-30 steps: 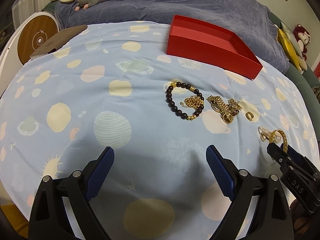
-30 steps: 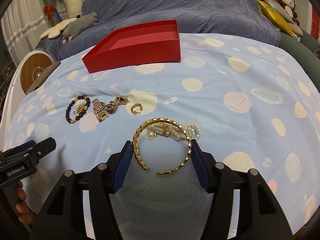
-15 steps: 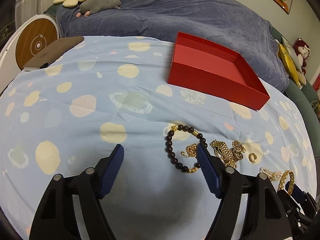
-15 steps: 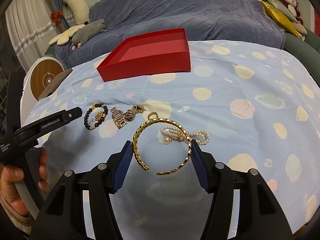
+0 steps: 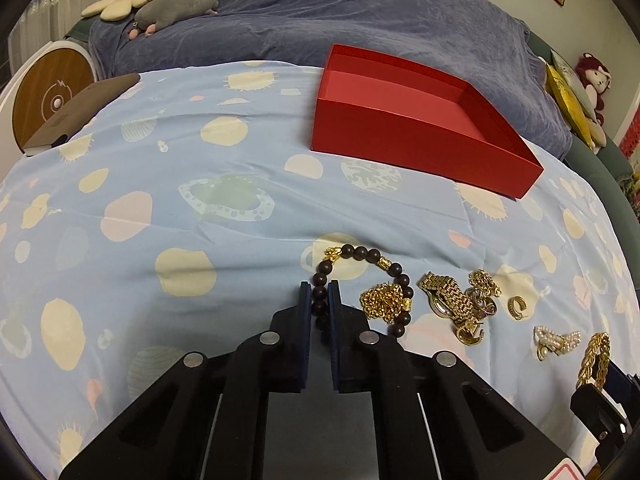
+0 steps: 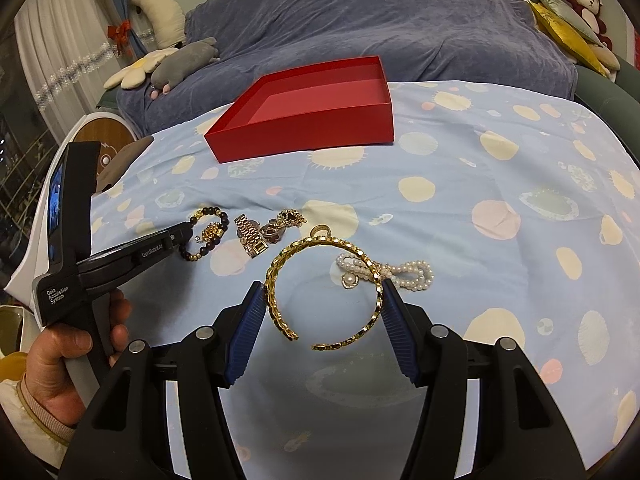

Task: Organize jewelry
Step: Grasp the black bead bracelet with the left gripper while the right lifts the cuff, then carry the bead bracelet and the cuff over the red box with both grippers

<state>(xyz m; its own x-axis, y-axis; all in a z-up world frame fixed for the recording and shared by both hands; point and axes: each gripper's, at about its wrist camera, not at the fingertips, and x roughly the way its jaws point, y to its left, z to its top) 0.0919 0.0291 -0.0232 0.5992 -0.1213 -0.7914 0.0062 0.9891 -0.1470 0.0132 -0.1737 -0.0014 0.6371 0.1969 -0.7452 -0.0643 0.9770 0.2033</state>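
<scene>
- Now the left gripper (image 5: 320, 298) has closed on the bead bracelet (image 5: 362, 285), ready to lift it toward the red box (image 5: 420, 120).
- Nearer than the red box, the right gripper (image 6: 323, 305) squeezes the gold bangle (image 6: 324, 292).

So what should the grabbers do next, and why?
Probably lift the left gripper and carry the bead bracelet to the red box. Its fingers are shut on the dark beads, the bracelet lies on the cloth, and the box looks empty. The right gripper already holds the gold bangle between its pads, so that can follow.
</scene>
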